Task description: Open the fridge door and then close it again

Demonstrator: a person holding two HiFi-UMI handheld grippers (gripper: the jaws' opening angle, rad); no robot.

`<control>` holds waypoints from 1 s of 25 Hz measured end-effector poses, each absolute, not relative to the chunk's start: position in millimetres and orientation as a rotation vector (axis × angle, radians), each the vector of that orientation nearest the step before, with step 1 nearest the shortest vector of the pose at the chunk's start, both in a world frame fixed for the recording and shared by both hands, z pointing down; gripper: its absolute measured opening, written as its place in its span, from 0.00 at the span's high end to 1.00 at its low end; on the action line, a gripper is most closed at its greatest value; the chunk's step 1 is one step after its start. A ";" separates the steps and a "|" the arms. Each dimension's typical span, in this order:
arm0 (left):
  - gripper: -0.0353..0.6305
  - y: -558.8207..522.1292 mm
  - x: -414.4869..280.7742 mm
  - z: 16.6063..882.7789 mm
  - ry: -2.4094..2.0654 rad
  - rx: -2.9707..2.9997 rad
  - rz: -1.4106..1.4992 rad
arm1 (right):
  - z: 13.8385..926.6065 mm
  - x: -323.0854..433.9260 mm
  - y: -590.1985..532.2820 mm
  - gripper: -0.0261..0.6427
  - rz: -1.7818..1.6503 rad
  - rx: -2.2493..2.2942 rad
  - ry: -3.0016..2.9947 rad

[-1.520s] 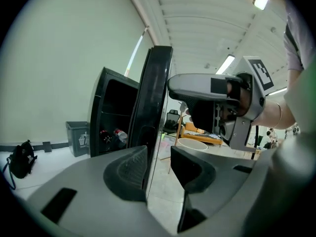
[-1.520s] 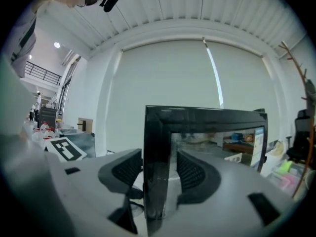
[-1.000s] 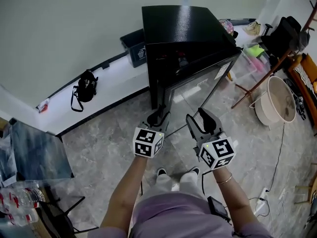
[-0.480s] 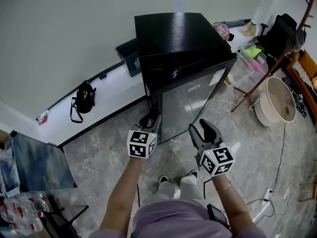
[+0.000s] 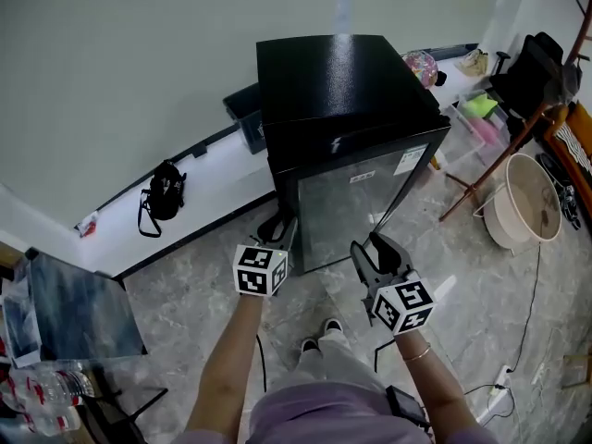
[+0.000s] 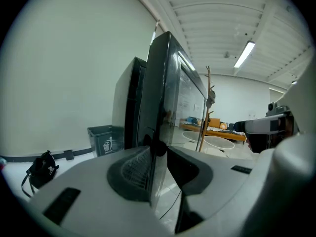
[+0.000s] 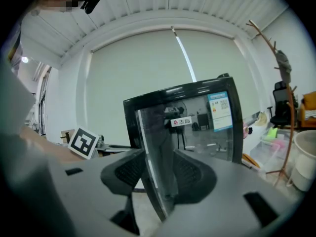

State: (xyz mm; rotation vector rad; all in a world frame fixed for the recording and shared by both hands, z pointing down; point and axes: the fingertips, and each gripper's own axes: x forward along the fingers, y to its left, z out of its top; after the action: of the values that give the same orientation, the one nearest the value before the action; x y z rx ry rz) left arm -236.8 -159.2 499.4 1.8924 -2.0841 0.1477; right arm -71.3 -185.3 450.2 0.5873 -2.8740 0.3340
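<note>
Left gripper [image 6: 158,152], jaws just narrowed, pinches the free edge of the fridge door [image 5: 356,202]. Right gripper [image 5: 372,248], also narrowing yet apart, holds nothing in front of it. Door, ajar a second ago, now lies almost flush with the black cabinet [image 5: 333,72]: closing judged nearly complete.

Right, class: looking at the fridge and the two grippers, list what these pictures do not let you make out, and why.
Fridge interior: hidden in all views by the fridge door.
Print on the door sticker: too small, head view.
Left gripper: jaws have just been closing, door edge between them; whether the pads press on it, the left gripper view leaves unclear.
Water bottles: cut off by the head view's left edge.
</note>
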 end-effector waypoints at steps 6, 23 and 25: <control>0.80 -172.5 -254.1 499.5 -2.085 1.891 0.135 | 457.1 -85.5 -199.6 0.71 0.365 0.551 -2.865; 0.78 -201.1 -287.0 499.5 -2.103 1.892 0.101 | 474.4 -106.6 -225.4 0.72 0.420 0.502 -2.830; 0.77 -200.8 -286.6 499.3 -2.115 1.886 0.089 | 475.4 -106.7 -226.1 0.72 0.423 0.496 -2.828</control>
State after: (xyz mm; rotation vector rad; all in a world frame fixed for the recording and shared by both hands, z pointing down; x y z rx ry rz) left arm -286.6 -200.8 499.3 1.8865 -2.1155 0.0894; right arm -106.7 -226.1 475.4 0.4958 -2.8282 0.4225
